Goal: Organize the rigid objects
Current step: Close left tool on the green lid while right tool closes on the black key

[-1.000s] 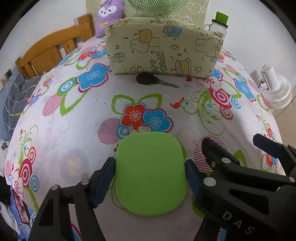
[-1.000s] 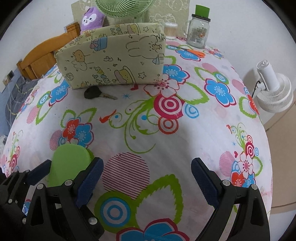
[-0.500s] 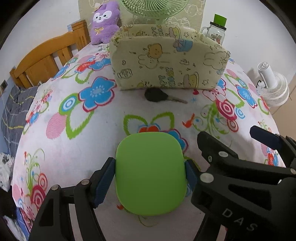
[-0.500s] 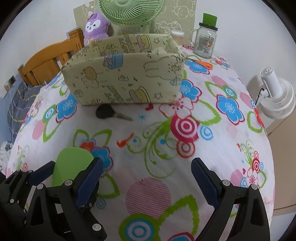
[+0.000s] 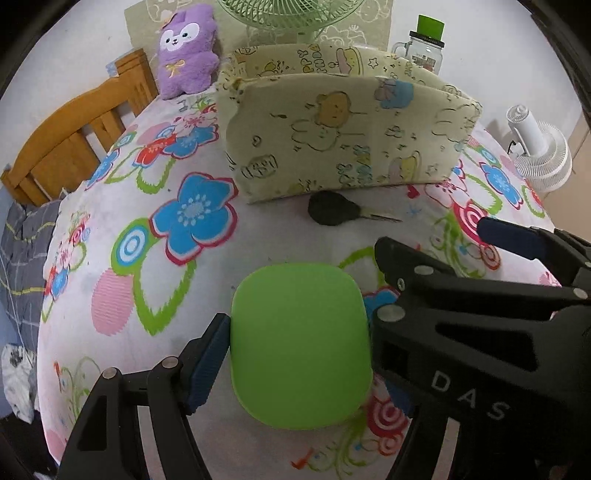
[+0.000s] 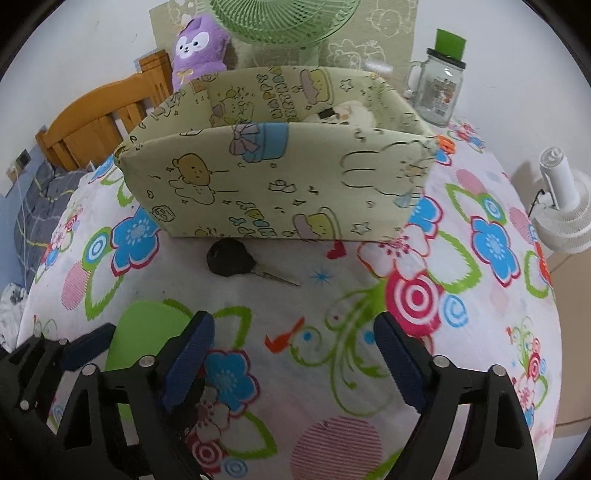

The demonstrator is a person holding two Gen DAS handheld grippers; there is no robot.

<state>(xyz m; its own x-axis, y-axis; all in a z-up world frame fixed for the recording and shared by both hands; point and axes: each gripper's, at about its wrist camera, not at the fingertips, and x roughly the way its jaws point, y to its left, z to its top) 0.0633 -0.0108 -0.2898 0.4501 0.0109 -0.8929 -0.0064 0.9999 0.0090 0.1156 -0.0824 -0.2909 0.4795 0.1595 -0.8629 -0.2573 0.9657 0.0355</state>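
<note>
My left gripper (image 5: 299, 347) is shut on a flat green rounded-square piece (image 5: 301, 343), held just above the floral tablecloth (image 5: 110, 295). The same green piece (image 6: 144, 332) shows at the lower left of the right wrist view. A black car key (image 5: 334, 213) (image 6: 231, 257) lies on the cloth just in front of a cream cartoon-print fabric box (image 5: 343, 136) (image 6: 277, 177). My right gripper (image 6: 295, 350) hovers beside the left one, its jaws closing with nothing between them; its black body (image 5: 480, 332) crosses the left wrist view.
Behind the box stand a purple plush toy (image 6: 199, 44), a green fan (image 6: 284, 18) and a glass jar with a green lid (image 6: 439, 85). A white fan (image 6: 565, 210) sits off the table's right edge; wooden furniture (image 5: 74, 140) is at the left.
Both grippers have moved forward toward the fabric box, so the box and key look closer. The green piece stays gripped. The right jaws have narrowed slightly.
</note>
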